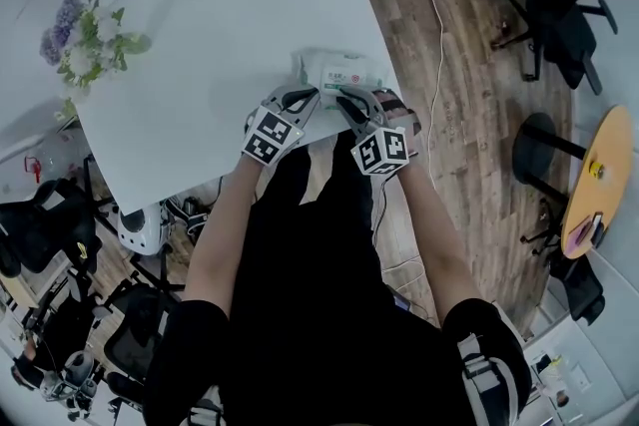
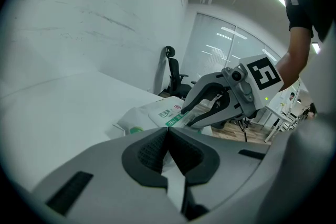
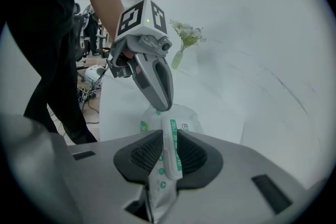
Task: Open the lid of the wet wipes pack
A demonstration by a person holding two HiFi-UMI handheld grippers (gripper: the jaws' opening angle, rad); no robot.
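Observation:
The wet wipes pack (image 1: pixel 346 72), white with green print, lies at the near right corner of the white table (image 1: pixel 220 25). My left gripper (image 1: pixel 303 97) and right gripper (image 1: pixel 345 97) meet at its near edge. In the left gripper view the left gripper (image 2: pixel 167 132) is shut, with a white sliver of the pack (image 2: pixel 155 113) pinched between its pads. In the right gripper view the right gripper (image 3: pixel 169 138) is shut on the pack's green-striped edge (image 3: pixel 171 140). The left gripper's fingers (image 3: pixel 156 81) press down on the pack's far end. I cannot make out the lid.
A vase of flowers (image 1: pixel 86 45) stands at the table's far left. The table edge runs just below the pack, with wooden floor (image 1: pixel 479 115) to the right. Office chairs (image 1: pixel 559 15) and a round yellow table (image 1: pixel 599 183) stand further right.

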